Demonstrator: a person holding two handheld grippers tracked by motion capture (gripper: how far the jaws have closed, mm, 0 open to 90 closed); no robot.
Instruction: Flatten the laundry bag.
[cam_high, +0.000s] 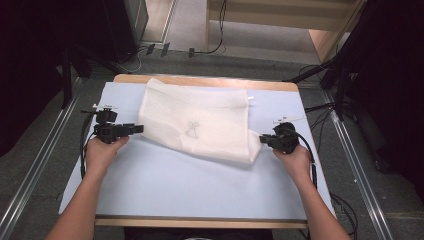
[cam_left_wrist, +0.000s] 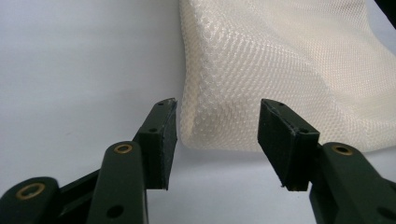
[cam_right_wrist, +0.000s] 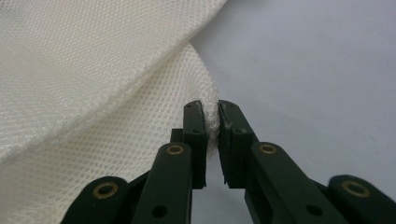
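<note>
A white mesh bag (cam_high: 200, 122) lies folded across the blue table (cam_high: 165, 185). The right gripper (cam_right_wrist: 211, 112) pinches the bag's near right corner; the left gripper (cam_left_wrist: 217, 121) hangs open, its pads off the bag's left corner.

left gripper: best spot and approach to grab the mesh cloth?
Take the rounded folded corner of the white mesh cloth, right ahead of the open left gripper. Come in level from the cloth's left side, one jaw each side of it. The fold there looks thick and slightly raised, probably easy to pinch.
</note>
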